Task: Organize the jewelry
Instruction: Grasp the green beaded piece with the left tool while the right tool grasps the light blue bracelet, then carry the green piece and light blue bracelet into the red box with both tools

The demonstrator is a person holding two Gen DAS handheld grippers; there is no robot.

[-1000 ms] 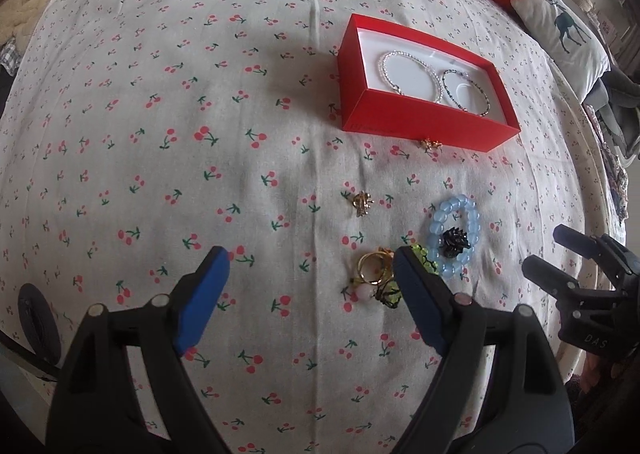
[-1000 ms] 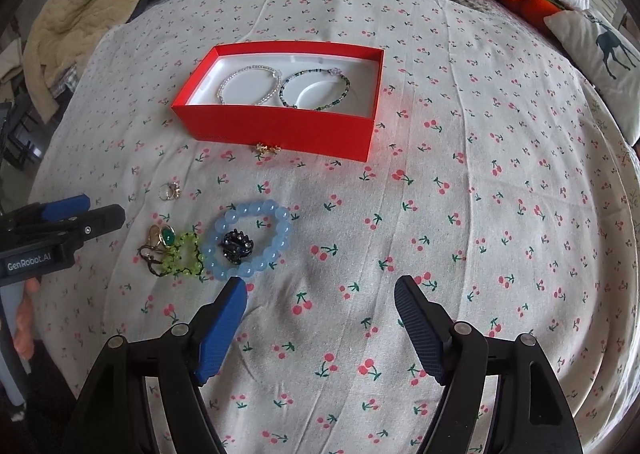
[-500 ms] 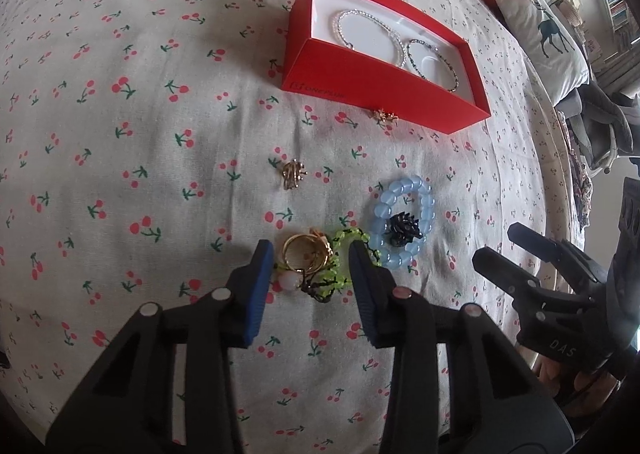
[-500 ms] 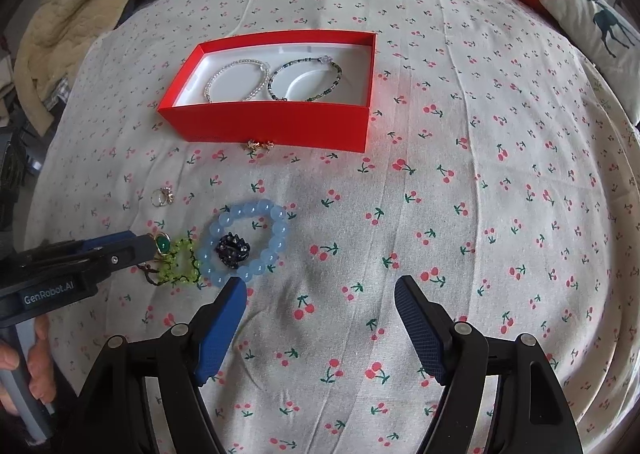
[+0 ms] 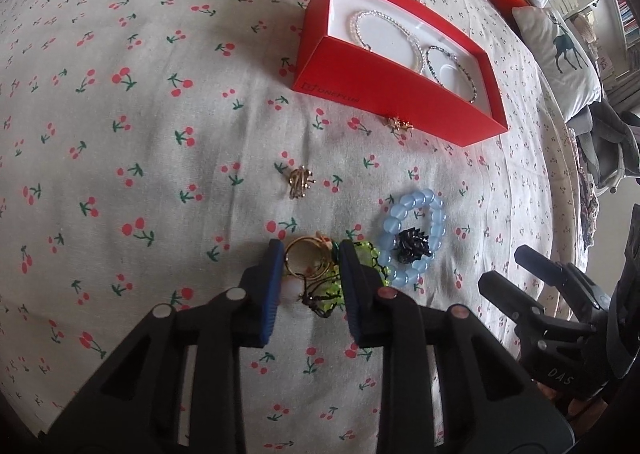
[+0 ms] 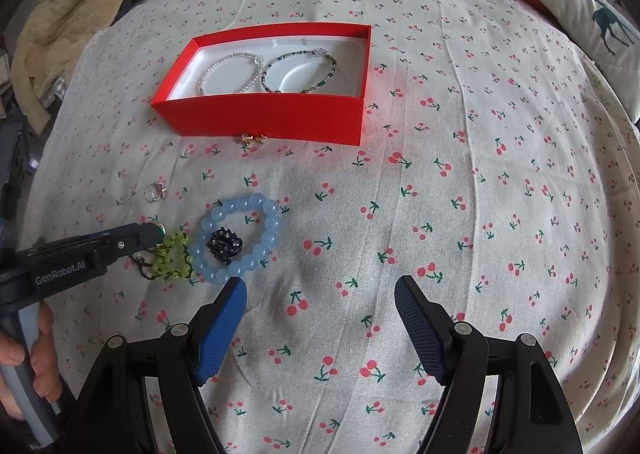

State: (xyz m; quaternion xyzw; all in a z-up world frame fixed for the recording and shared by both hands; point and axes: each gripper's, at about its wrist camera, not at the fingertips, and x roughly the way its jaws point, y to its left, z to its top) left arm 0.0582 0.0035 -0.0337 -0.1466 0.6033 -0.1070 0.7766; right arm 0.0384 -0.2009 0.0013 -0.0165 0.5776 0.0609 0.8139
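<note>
Closing around the gold ring (image 5: 306, 260) on the bed (image 5: 140, 114), the left gripper (image 5: 310, 286) is not yet clearly pressing it. The right gripper (image 6: 320, 318) hangs released and empty near the blue bracelet (image 6: 240, 238).

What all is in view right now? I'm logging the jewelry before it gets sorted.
Red cardboard box: one, red with white lining, mid-bed.
Clear beaded bracelet: one, in the box, left.
Dark green beaded bracelet: one, in the box, right.
Pale blue chunky bead bracelet: one, on the sheet, ringing a small black ornament.
Lime green beaded piece: one, left of the blue bracelet.
Gold ring: one, between the left gripper's fingers.
Small gold rings: two, one loose on the sheet, one against the box front.
Cherry-print bedsheet: one, white.
Plush toys and pillows: several, at the far edge.
Left gripper: closing around the gold ring.
Right gripper: open, empty.
Hand: one, on the left gripper's handle.
</note>
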